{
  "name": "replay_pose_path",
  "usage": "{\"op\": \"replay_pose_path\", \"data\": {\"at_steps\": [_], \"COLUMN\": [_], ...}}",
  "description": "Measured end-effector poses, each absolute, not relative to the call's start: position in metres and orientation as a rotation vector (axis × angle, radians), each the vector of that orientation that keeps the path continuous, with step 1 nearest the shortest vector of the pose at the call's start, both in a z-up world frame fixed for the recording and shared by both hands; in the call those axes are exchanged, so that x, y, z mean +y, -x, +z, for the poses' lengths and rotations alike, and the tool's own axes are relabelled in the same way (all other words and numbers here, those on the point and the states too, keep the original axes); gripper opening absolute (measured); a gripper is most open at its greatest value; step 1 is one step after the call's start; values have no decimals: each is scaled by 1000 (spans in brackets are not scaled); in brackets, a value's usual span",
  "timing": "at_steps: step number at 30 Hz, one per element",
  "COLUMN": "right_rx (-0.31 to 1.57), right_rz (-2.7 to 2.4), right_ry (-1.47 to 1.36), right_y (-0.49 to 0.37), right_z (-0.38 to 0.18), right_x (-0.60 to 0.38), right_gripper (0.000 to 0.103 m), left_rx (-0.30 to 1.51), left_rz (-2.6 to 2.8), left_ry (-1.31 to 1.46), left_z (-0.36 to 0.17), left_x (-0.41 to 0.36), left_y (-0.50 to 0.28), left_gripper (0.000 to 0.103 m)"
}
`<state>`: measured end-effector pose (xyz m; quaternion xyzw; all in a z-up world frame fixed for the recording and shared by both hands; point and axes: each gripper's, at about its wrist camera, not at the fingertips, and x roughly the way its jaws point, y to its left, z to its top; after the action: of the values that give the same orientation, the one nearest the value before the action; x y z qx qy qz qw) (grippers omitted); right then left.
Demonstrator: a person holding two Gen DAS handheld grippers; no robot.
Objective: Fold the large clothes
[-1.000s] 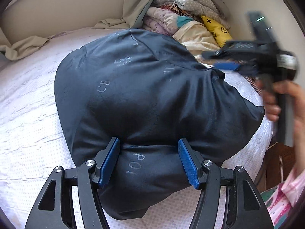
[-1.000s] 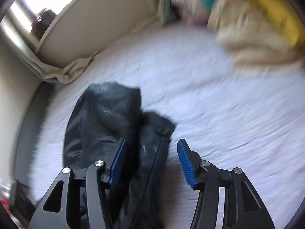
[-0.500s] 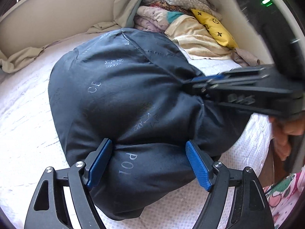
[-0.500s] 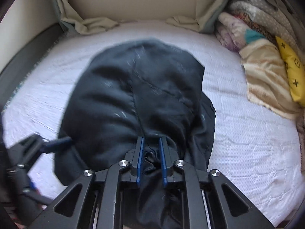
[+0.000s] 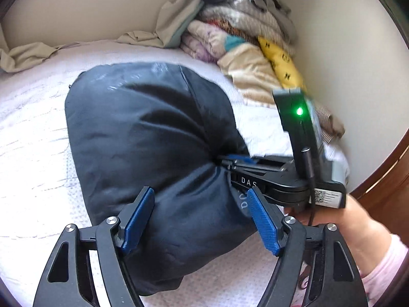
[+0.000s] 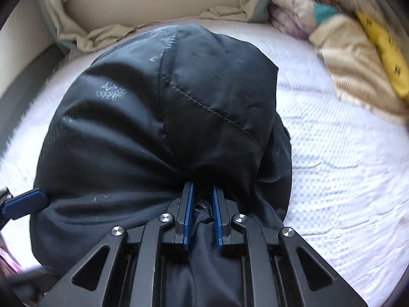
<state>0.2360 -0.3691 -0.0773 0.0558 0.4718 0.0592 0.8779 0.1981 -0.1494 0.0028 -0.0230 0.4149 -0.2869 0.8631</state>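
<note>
The right gripper (image 6: 200,212) is seen clamped on a bunched fold of the dark padded jacket (image 6: 163,117), its blue pads (image 6: 188,215) nearly together; in the left wrist view it enters from 3 o'clock, held by a hand (image 5: 340,217) in a pink sleeve. The left gripper (image 5: 202,227) is shown with jaws spread wide, straddling the jacket's near edge without closing on it. The jacket is spread on a bed (image 5: 30,133) covered in white textured fabric. Folded bedding (image 5: 245,51) is stacked at 1 o'clock against a beige wall (image 5: 345,51). Faint printed lettering on the jacket cannot be fully read.
</note>
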Motion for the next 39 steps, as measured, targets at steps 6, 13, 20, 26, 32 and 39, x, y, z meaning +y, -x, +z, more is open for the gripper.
{"op": "replay_pose_path", "data": {"at_steps": [6, 13, 20, 26, 32, 39], "right_rx": [994, 943, 825, 827, 918, 1085], "right_rz": [181, 264, 183, 217, 221, 98], "right_ry": [-267, -468, -252, -189, -167, -166], "right_y": [-237, -217, -192, -210, -292, -368], "right_z": [-74, -23, 32, 43, 41, -15], "right_x": [-390, -418, -410, -373, -338, -345], "right_gripper": [8, 27, 31, 30, 30, 15], "left_rx": [878, 835, 809, 802, 816, 830], "left_rz": [-585, -539, -523, -535, -564, -589], "left_ry": [-46, -217, -283, -305, -298, -263], "left_z": [-12, -25, -29, -29, -28, -25], "left_x": [-164, -181, -186, -187, -184, -178], "left_y": [-195, -185, -180, -179, -179, -190], "left_gripper": [80, 84, 84, 84, 84, 84]}}
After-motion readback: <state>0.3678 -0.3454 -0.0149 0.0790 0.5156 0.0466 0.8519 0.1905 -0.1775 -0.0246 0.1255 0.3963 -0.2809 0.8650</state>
